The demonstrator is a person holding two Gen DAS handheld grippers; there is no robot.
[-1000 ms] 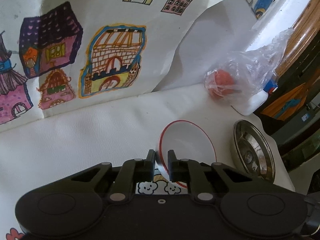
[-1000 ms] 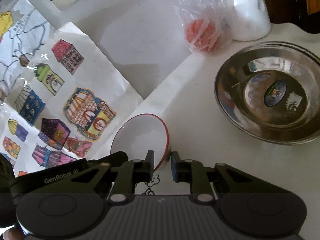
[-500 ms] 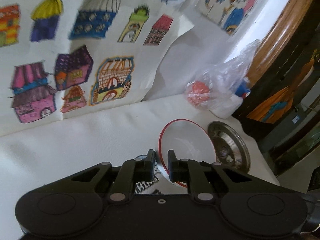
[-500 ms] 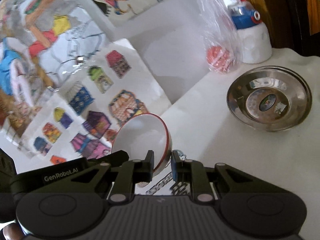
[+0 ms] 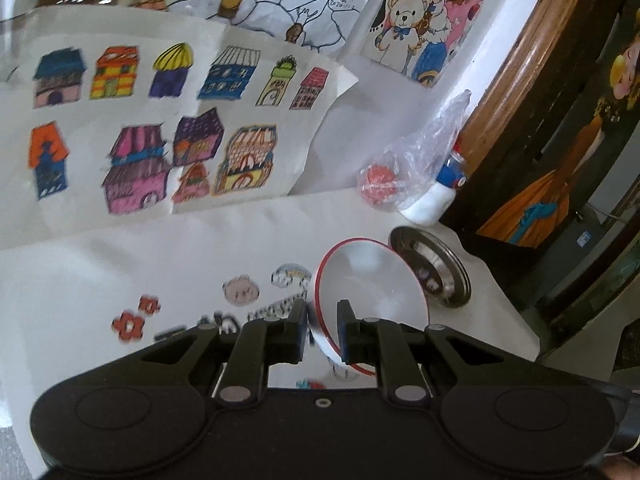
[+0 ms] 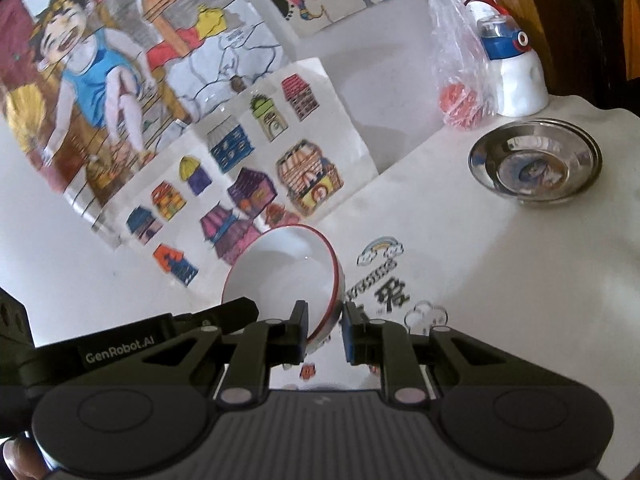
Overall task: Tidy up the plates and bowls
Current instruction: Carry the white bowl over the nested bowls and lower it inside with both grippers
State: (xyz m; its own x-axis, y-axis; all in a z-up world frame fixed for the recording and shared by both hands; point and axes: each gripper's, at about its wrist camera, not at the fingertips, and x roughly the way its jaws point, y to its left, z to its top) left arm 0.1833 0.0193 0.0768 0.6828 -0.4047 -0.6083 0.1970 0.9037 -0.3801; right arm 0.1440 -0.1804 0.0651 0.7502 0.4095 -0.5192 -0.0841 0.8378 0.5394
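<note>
White bowl (image 5: 370, 280) with a red rim, and we've got it pinched from both sides: left gripper (image 5: 322, 320) clamps the near rim, one finger inside and one outside, and right gripper (image 6: 325, 322) does the same on the opposite rim. Both tongs are nearly pressed together, only the bowl wall between the pads. We're holding the bowl off the table (image 6: 500, 300), tilted, above the printed cartoon patch of the tablecloth, roughly mid-table and nearer the front edge. Steel bowl (image 6: 536, 166) sits alone near the far right corner, just beside a plastic bag (image 6: 460, 76) with something red in it and a white bottle (image 6: 516, 80) against the wall. Kids' drawings (image 5: 160, 152) lean along the back edge. Our read: we're carrying the white bowl, likely to group it with the steel one. To do it well we'd keep both hands moving together so the rim doesn't twist between pads, level the bowl before lowering, and come in from the open front side so we don't snag the bag. Thin glazed rim looks slippery, so we'd keep the squeeze steady and not loosen either side until the base sits flat. If nesting into the steel bowl, centre first, then let go one side at a time.
</note>
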